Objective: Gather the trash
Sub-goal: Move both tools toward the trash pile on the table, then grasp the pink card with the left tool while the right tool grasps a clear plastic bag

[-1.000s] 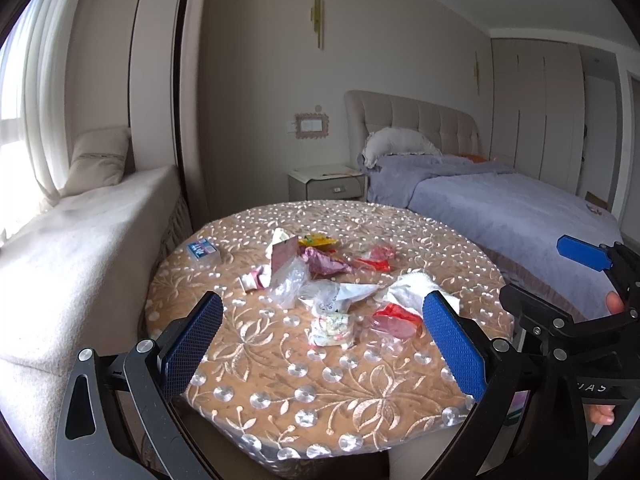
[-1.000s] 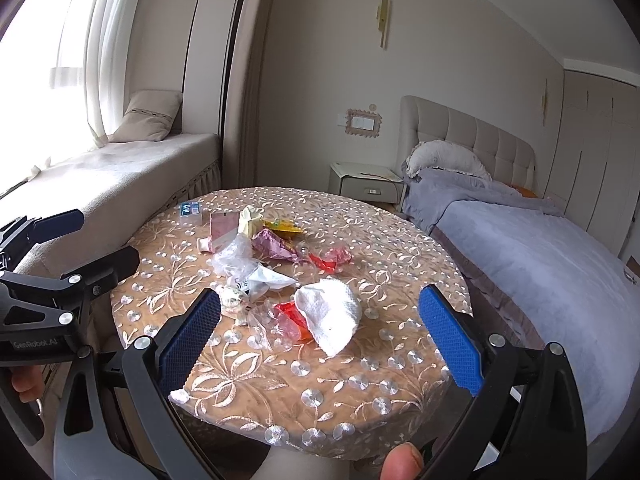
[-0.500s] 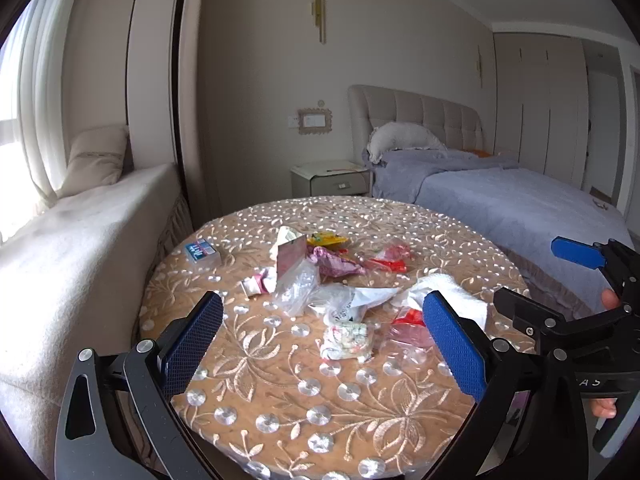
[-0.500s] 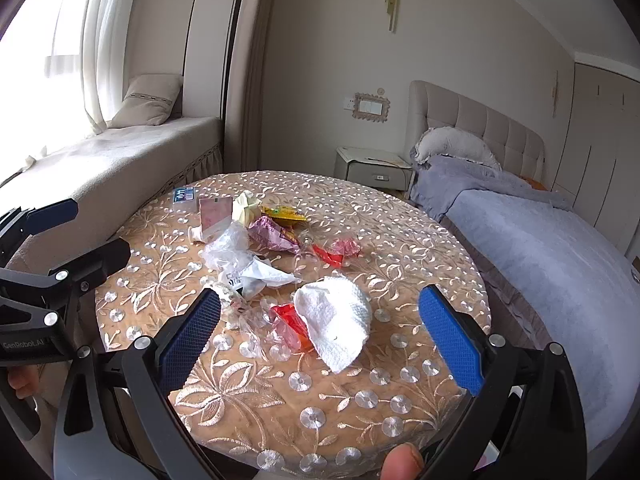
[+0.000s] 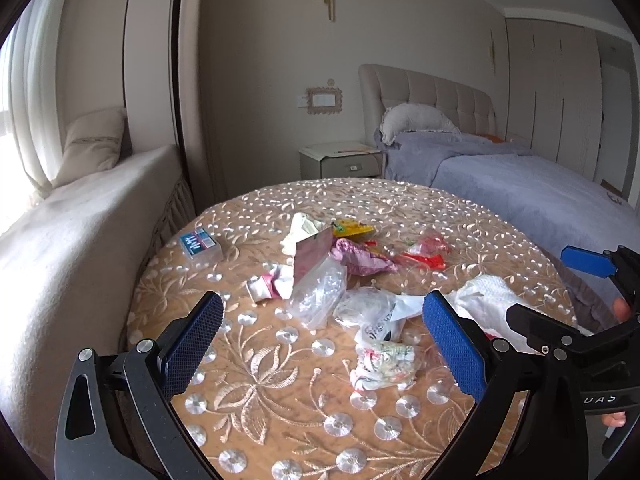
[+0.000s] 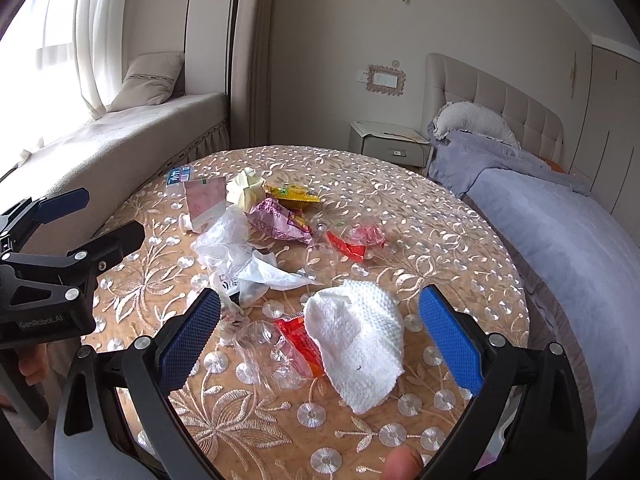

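A pile of trash lies in the middle of a round table with a tan embroidered cloth (image 5: 256, 392) (image 6: 448, 240). It holds a white paper towel (image 6: 360, 340) (image 5: 488, 300), a red wrapper (image 6: 300, 340), clear plastic bags (image 5: 320, 292) (image 6: 228, 240), a purple wrapper (image 5: 360, 260) (image 6: 276, 220), a yellow wrapper (image 5: 352, 228) (image 6: 292, 194) and a crumpled printed wrapper (image 5: 384, 364). My left gripper (image 5: 324, 356) is open above the near table, short of the pile. My right gripper (image 6: 320, 344) is open, its fingers either side of the paper towel and above it.
A small clear box with a blue label (image 5: 200, 244) (image 6: 180, 176) sits at the table's left edge. A window seat with a cushion (image 5: 92, 144) is on the left. A bed (image 5: 520, 184) and a nightstand (image 5: 340, 160) stand behind and to the right.
Both grippers have moved forward and lower over the table, closer to the trash pile. Both stay open and empty.
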The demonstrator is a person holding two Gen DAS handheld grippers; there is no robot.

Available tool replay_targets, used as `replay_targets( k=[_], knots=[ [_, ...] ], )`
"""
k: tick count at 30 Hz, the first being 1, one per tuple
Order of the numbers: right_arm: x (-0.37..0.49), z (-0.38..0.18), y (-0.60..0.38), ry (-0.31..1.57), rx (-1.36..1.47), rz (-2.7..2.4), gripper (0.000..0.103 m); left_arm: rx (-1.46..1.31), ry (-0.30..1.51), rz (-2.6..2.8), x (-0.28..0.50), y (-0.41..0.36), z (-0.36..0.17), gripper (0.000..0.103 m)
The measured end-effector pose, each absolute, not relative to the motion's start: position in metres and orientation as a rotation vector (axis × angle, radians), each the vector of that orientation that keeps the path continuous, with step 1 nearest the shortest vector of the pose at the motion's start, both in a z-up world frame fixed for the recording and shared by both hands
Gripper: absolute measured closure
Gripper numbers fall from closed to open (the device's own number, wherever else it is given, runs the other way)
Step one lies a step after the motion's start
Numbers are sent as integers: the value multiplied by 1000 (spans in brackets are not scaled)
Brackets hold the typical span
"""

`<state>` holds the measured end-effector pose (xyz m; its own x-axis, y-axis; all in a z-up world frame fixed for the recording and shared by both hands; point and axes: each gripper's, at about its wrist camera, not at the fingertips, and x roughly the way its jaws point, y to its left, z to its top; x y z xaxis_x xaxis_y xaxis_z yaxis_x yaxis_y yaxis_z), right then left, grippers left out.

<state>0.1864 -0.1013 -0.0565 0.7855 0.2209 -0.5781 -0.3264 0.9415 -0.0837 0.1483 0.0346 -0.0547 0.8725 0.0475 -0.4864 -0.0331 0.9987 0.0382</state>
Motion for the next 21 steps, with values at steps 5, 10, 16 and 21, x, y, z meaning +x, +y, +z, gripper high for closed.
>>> replay_targets(
  k=[5, 10, 16, 21],
  knots=[
    [208, -65, -91, 632, -188, 307, 4, 30, 516, 41, 168, 46, -58, 5],
    [226, -73, -82, 659, -195, 310, 4, 9, 528, 26, 192, 59, -60, 5],
    [247, -81, -73, 697, -198, 313, 4, 48, 554, 19, 227, 62, -72, 11],
    [262, -86, -65, 719, -203, 311, 4, 56, 599, -24, 257, 64, -87, 19]
  ],
)
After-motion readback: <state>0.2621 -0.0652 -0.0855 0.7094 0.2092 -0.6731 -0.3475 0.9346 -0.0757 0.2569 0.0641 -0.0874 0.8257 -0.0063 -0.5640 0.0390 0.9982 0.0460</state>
